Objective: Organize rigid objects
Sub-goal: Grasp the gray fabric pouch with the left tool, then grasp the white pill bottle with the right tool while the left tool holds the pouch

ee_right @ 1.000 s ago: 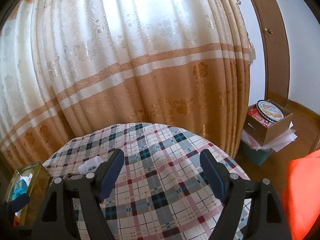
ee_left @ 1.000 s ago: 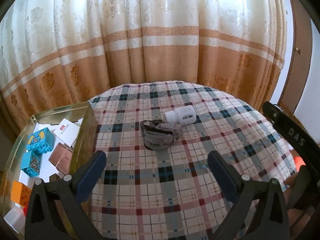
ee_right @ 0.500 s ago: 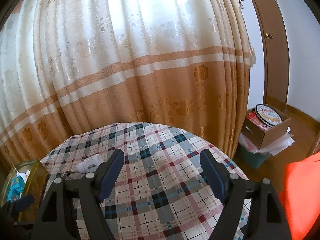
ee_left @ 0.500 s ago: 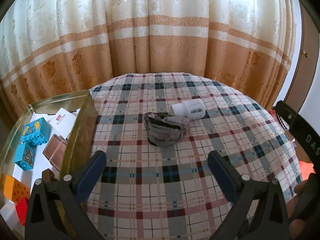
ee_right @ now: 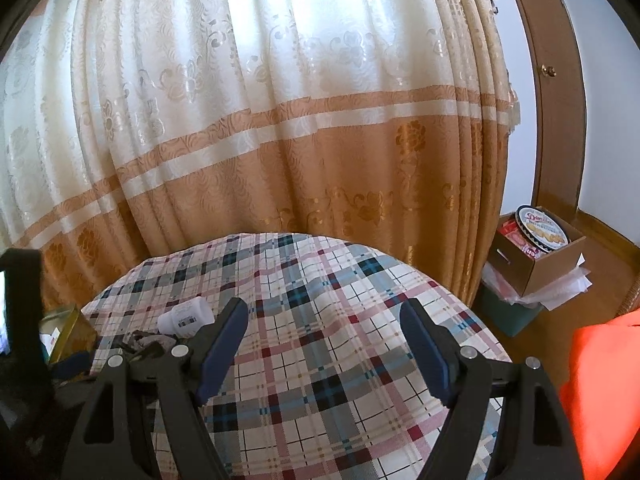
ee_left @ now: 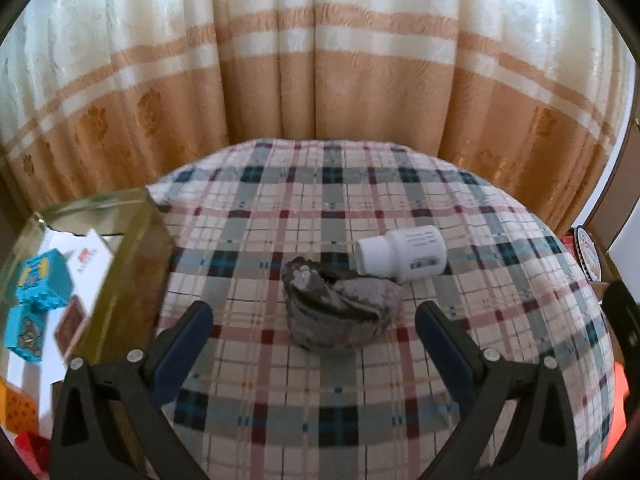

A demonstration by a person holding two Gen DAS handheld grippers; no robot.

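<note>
Blocks are already being kept in the tin [ee_left: 132,248] left of the left gripper [ee_left: 312,332], whose wide-open, empty jaws are being aimed at the grey lump [ee_left: 340,304]; the white bottle [ee_left: 404,254] just beyond is still being left out.

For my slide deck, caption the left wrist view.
Open left gripper above a grey bundle beside a white bottle.

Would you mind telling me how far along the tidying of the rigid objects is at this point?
Done: blue blocks, a white card and other pieces already lie in the clear box. In hand: nothing; the left tongs hang open in front of the grey lump, and the right tongs are open and empty. Left: the grey lump and the white bottle lying against it on the plaid tablecloth.
</note>
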